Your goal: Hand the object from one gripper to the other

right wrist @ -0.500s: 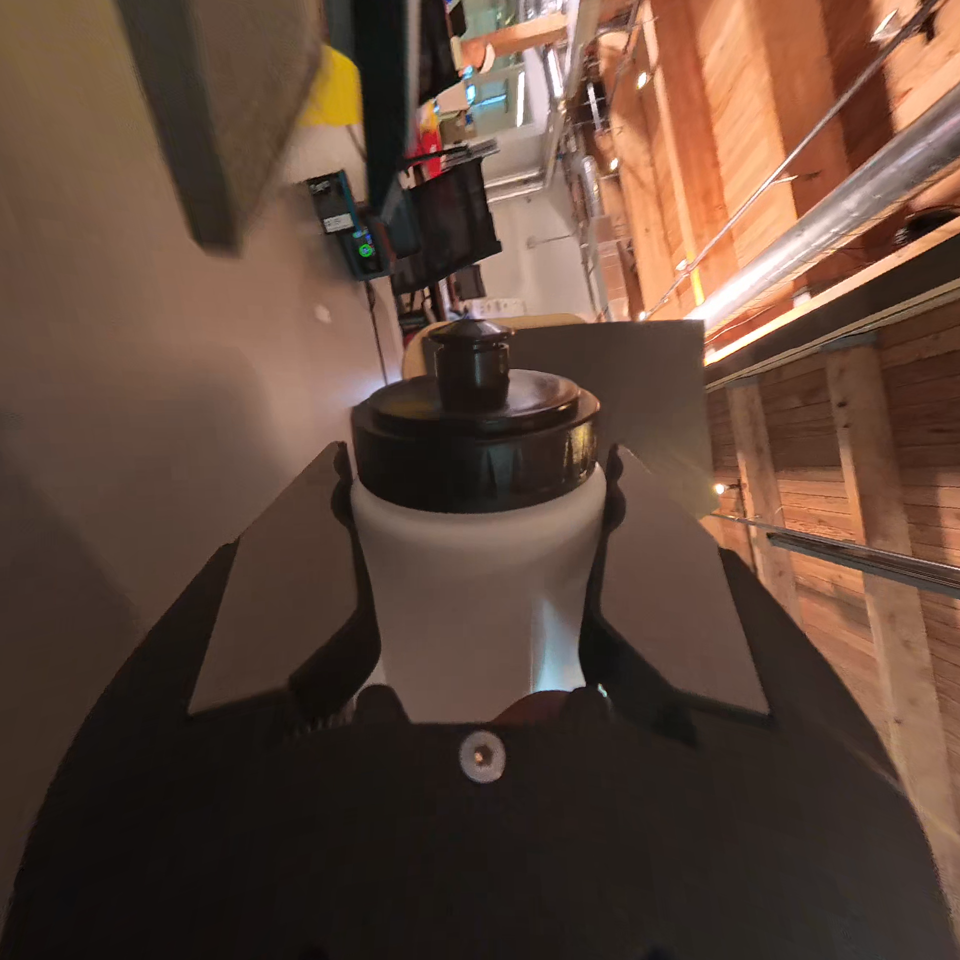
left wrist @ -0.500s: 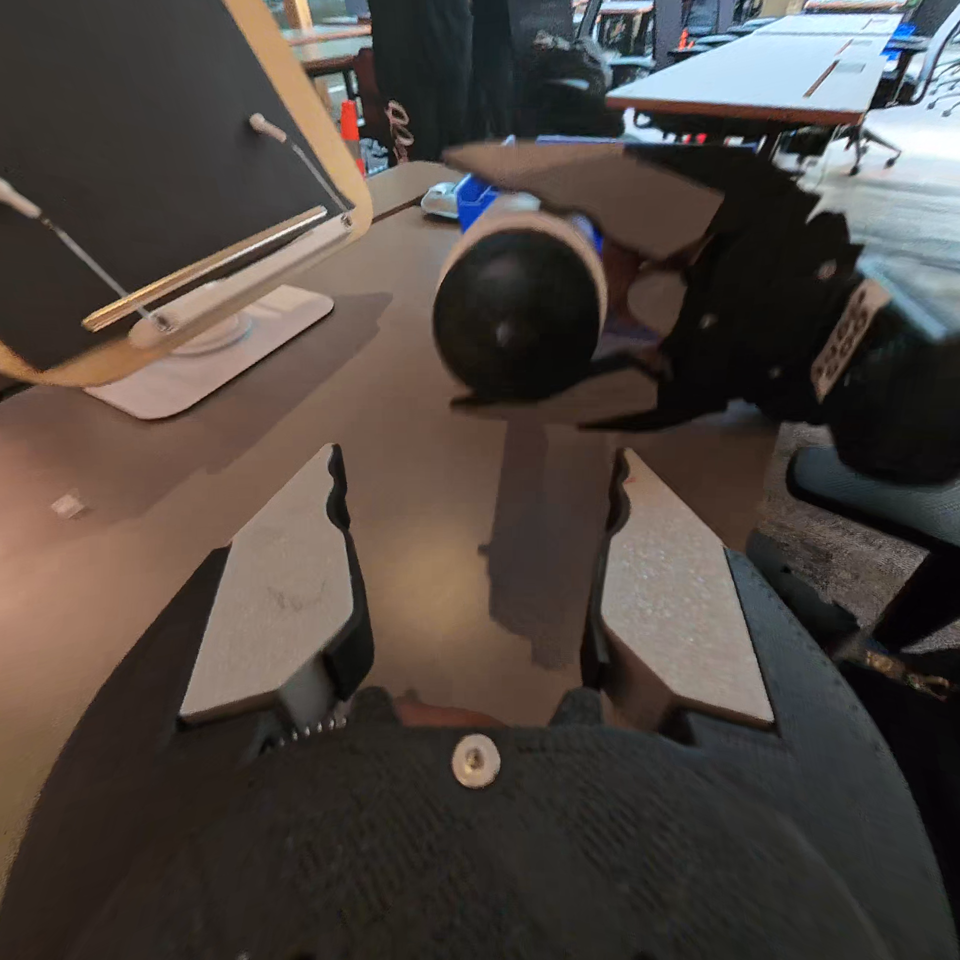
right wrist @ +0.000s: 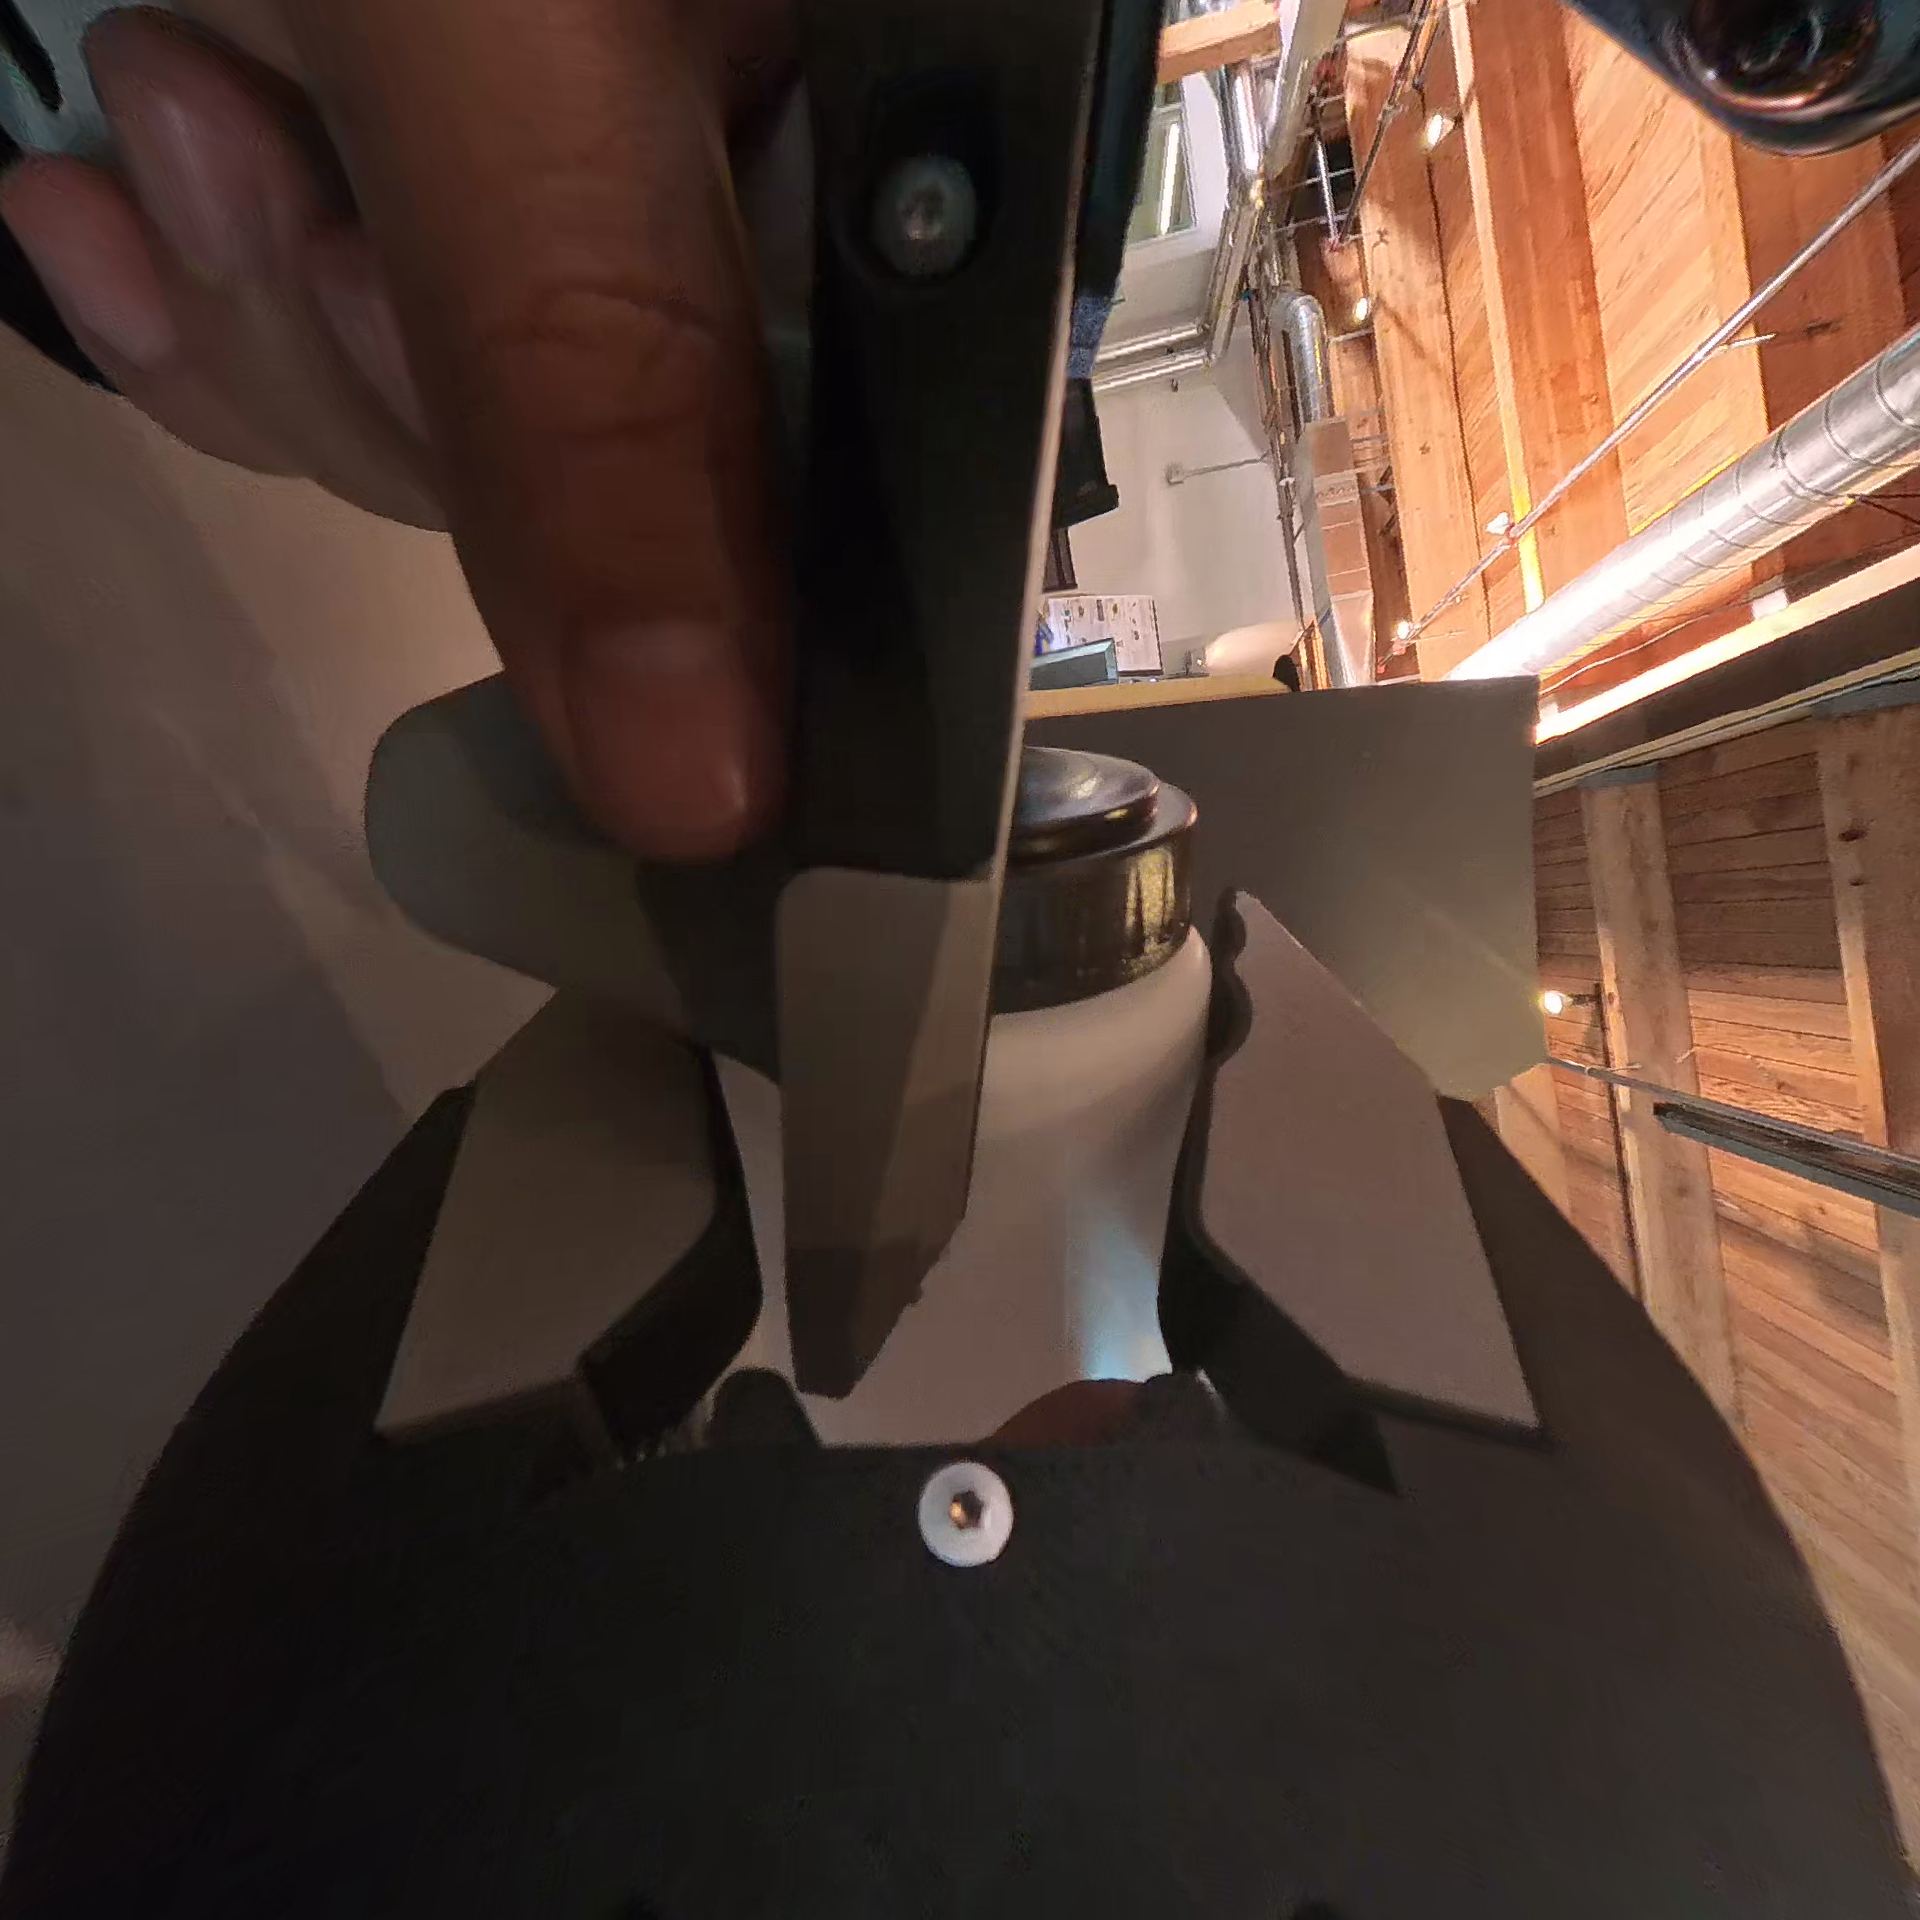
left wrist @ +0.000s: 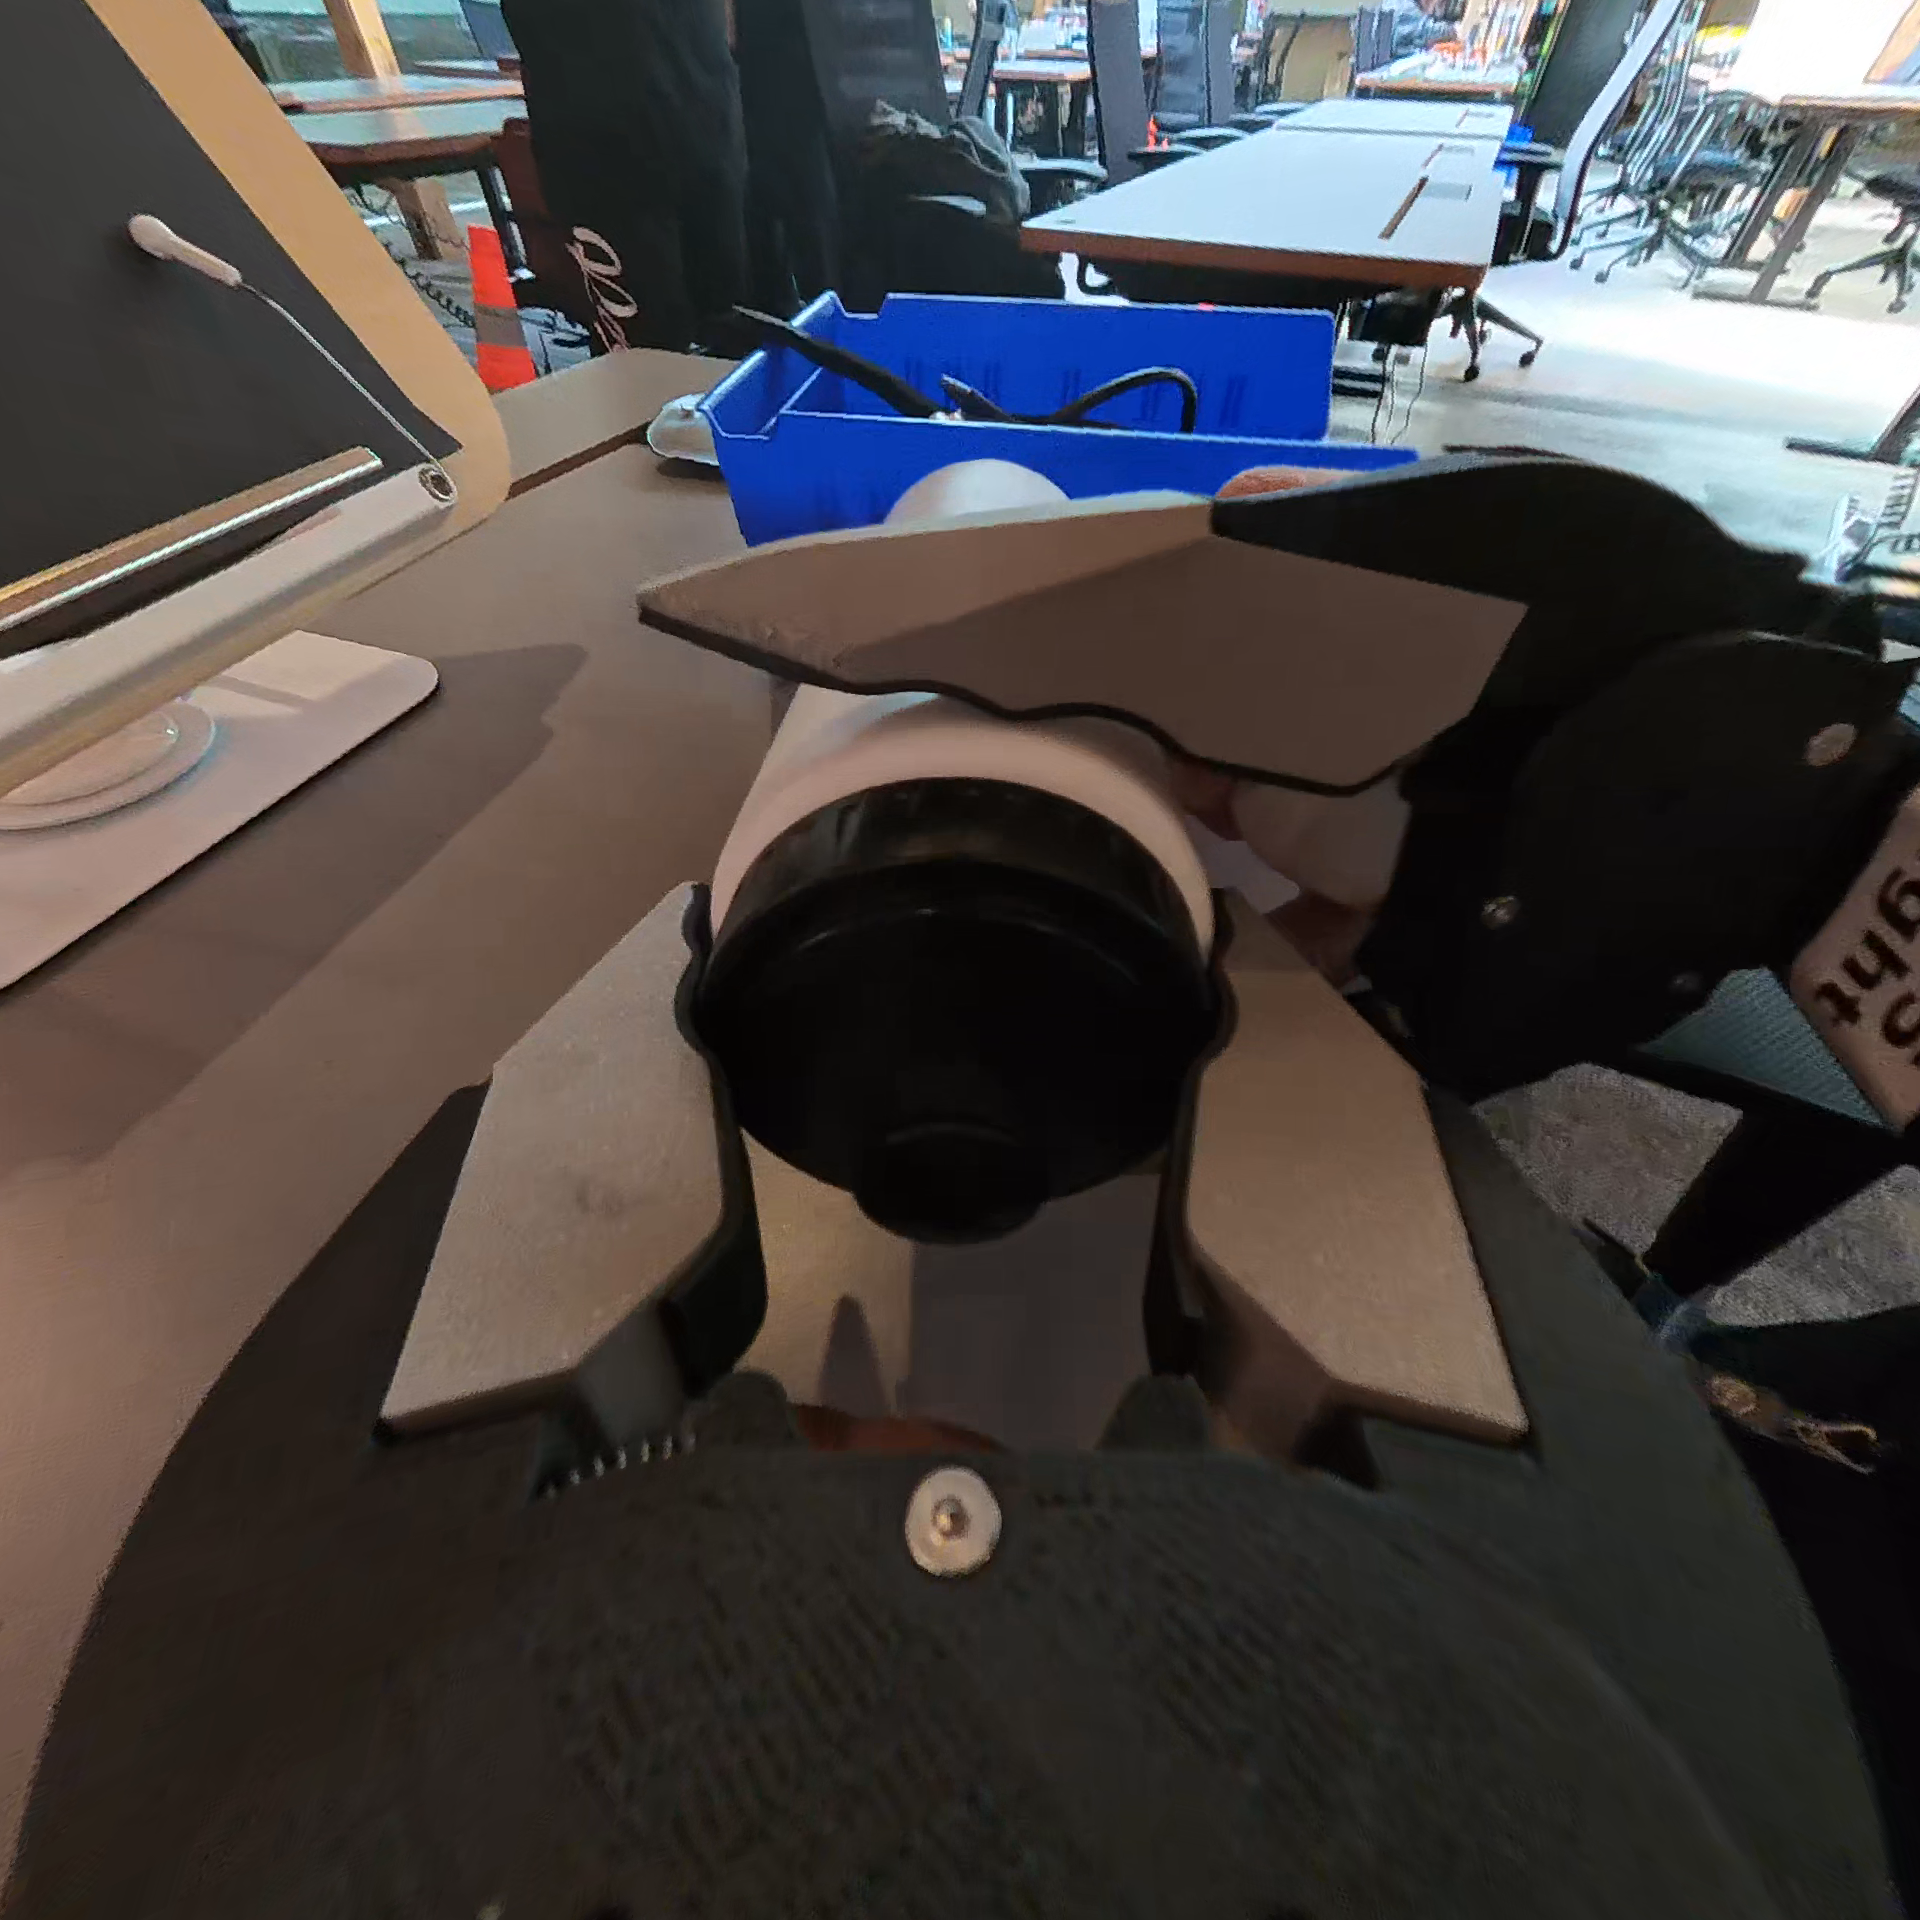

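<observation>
The white squeeze bottle with a black screw cap lies on its side in the air above the brown desk, cap end pointing into the left wrist camera. The right gripper has its fingers closed on the bottle's white body just below the cap; in the left wrist view the same gripper comes in from the right, its upper grey finger lying flat over the top of the bottle and its black body beside a label plate at the frame's right edge.

The left gripper has its fingers set to either side of the black cap, the inner pads touching or all but touching the cap's rim; whether they press on it cannot be told. In the right wrist view one finger of the left gripper crosses in front of the bottle from above, with a person's hand wrapped around the gripper behind it.

At the desk's far edge stands a blue plastic bin holding a black cable. Toward the left edge a tilted dark panel sits on a white stand base. An orange traffic cone stands on the floor beyond the desk.
</observation>
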A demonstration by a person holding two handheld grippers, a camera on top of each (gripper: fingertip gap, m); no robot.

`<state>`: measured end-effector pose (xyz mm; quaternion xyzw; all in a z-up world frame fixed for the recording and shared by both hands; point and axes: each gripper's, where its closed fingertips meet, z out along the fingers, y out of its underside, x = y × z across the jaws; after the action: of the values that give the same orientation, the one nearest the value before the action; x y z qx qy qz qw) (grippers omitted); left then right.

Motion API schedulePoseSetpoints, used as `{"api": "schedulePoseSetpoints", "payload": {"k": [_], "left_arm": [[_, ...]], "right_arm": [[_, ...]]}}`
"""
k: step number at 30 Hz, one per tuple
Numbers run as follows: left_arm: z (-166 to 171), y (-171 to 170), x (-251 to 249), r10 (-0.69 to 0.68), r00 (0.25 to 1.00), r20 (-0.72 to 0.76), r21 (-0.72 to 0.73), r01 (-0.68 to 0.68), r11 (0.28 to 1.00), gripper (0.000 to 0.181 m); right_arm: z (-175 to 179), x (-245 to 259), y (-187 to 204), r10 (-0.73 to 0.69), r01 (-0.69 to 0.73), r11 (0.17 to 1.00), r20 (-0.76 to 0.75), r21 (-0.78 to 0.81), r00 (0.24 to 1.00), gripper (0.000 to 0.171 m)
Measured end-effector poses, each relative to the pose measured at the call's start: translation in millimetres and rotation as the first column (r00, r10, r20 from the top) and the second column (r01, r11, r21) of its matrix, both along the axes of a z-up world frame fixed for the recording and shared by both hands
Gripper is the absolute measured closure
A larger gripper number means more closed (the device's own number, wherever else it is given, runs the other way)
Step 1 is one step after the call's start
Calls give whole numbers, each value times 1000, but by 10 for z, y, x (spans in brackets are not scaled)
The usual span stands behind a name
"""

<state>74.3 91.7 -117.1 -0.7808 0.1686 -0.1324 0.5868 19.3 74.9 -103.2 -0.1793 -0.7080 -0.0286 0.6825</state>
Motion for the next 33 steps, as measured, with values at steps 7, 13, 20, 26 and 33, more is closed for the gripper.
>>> {"api": "schedulePoseSetpoints", "payload": {"k": [7, 13, 20, 26, 33], "left_arm": [[87, -15, -178, -36, 998, -60, -101, 29, 994, 90], [290, -169, -135, -101, 994, 44, -152, 107, 983, 91], [124, -130, -23, -123, 988, 97, -173, 138, 975, 90], [410, 51, 138, -156, 972, 174, -82, 172, 982, 91], [1001, -137, 146, -211, 965, 157, 101, 197, 975, 102]], "right_arm": [[-48, 135, 161, -6, 7, 998, 11, -62, 1000, 82], [-190, 352, 722, -190, 194, 978, 59, -77, 980, 68], [-113, 407, 697, -207, 207, 977, -12, 50, 978, 71], [46, 577, 888, -283, 283, 959, 11, 8, 959, 73], [730, 1328, 1948, -511, 469, 774, 18, -426, 860, 73]]}}
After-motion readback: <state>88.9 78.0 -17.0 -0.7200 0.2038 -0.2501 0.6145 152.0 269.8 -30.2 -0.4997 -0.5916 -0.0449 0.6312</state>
